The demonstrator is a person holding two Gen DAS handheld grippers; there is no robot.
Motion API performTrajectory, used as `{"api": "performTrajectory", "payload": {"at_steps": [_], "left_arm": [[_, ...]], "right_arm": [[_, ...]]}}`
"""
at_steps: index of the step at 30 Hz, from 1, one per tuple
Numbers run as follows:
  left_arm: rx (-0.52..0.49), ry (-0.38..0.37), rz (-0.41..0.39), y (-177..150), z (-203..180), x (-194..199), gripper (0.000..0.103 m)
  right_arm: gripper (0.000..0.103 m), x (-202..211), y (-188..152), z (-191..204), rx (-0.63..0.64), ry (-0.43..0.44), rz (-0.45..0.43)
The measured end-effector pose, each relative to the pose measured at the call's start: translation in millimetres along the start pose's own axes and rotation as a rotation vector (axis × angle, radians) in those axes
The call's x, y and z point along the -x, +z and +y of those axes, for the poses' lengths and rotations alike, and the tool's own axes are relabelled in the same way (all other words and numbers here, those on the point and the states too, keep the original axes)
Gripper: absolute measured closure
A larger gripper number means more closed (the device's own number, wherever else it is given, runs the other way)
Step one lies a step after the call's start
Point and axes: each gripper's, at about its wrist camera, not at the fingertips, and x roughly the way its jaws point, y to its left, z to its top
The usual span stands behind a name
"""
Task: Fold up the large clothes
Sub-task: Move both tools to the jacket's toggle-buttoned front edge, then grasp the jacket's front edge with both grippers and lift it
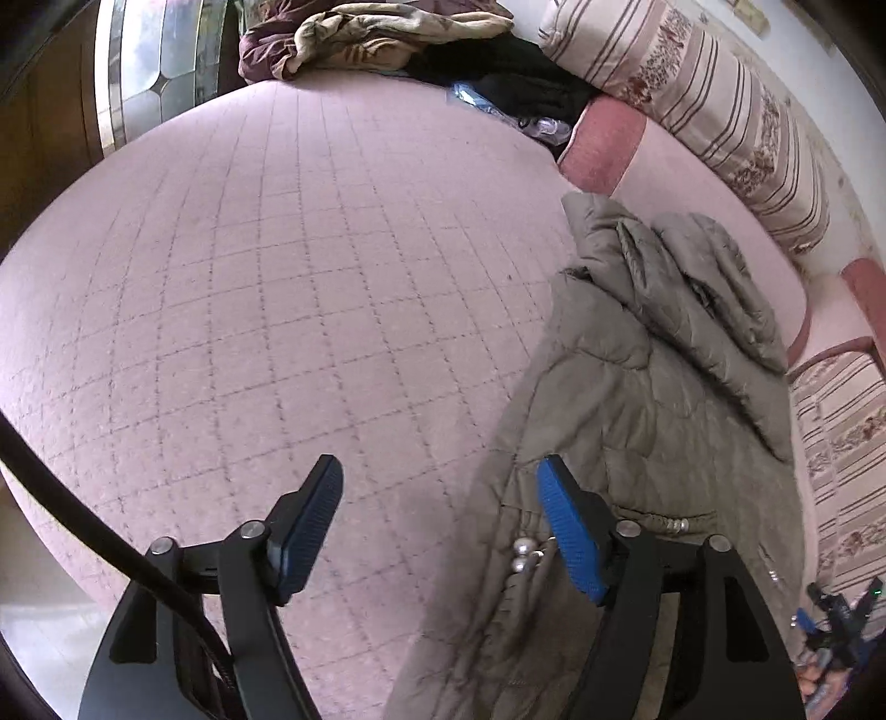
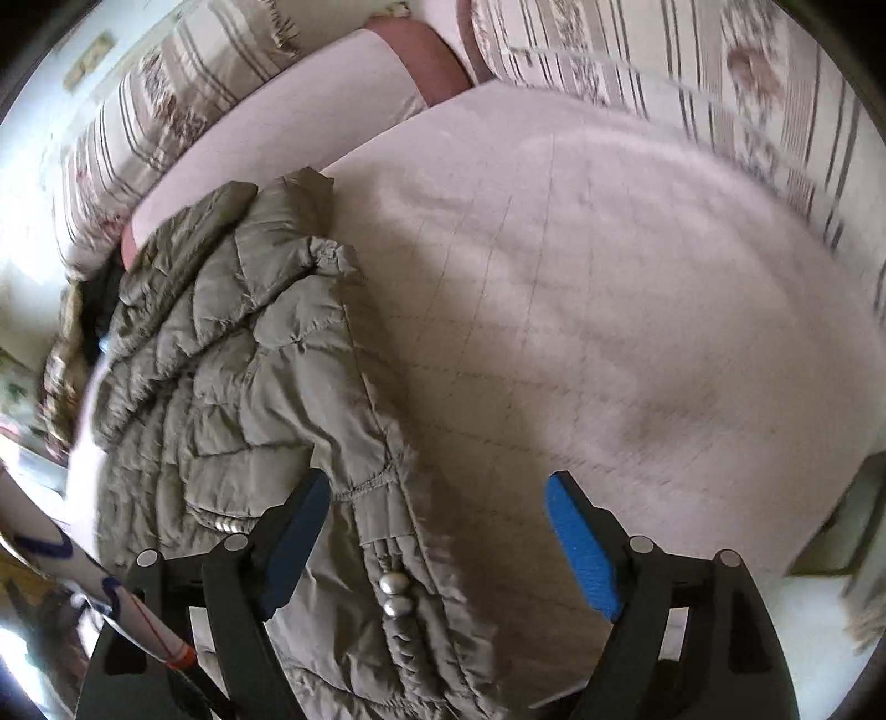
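An olive-grey quilted puffer jacket point(image 1: 637, 421) lies crumpled on a pink checked bed cover point(image 1: 277, 288), along its right side in the left wrist view. My left gripper point(image 1: 443, 526) is open, hovering over the jacket's near left edge; its right finger is over the fabric by two silver toggle beads point(image 1: 523, 554). In the right wrist view the jacket point(image 2: 238, 354) fills the left side. My right gripper point(image 2: 437, 537) is open above the jacket's near right hem, its left finger over the fabric, with silver beads point(image 2: 396, 595) between the fingers.
Striped floral cushions point(image 1: 720, 111) line the far side and the right point(image 2: 692, 72). A pile of brown and black clothes point(image 1: 387, 39) lies at the far end of the bed. A pink pillow point(image 1: 601, 144) sits near them. A window point(image 1: 149, 55) is far left.
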Motion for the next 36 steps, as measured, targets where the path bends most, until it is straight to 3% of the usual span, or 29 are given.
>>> {"api": "performTrajectory", "payload": {"at_steps": [2, 6, 9, 12, 16, 20, 27, 32, 36], "left_arm": [[-0.010, -0.022, 0.035, 1.0, 4.3, -6.4, 0.028], [0.012, -0.146, 0.172, -7.1, 7.3, -33.6, 0.028], [-0.020, -0.162, 0.147, -14.9, -3.9, -32.3, 0.027], [-0.004, -0.285, 0.210, -27.7, -14.6, -36.1, 0.027], [-0.101, -0.278, 0.203, -52.3, -36.2, -27.3, 0.027], [-0.179, -0.295, 0.181, -67.6, -45.2, -13.9, 0.027], [-0.157, -0.306, 0.222, -63.2, -43.8, -30.7, 0.027], [-0.121, -0.340, 0.265, -48.3, -46.7, -42.3, 0.027], [-0.150, -0.373, 0.281, -60.3, -49.0, -32.7, 0.034]], "right_arm": [[0.019, -8.1, -5.0, 1.1, -0.009, 0.038, 0.012], [0.019, -19.4, -12.8, -0.2, -0.031, 0.090, 0.026], [0.018, -26.3, -19.4, -1.3, -0.044, 0.123, 0.022], [0.018, -24.9, -26.3, 2.7, -0.020, 0.144, 0.022], [0.019, -24.2, -43.4, 11.4, 0.035, 0.209, 0.060], [0.028, -19.4, -60.5, 14.5, 0.048, 0.278, 0.085], [0.034, -21.9, -72.7, 1.0, -0.047, 0.443, 0.140], [0.034, -34.4, -68.7, -2.9, -0.117, 0.492, 0.174], [0.034, -33.2, -69.2, 5.3, -0.082, 0.489, 0.173]]}}
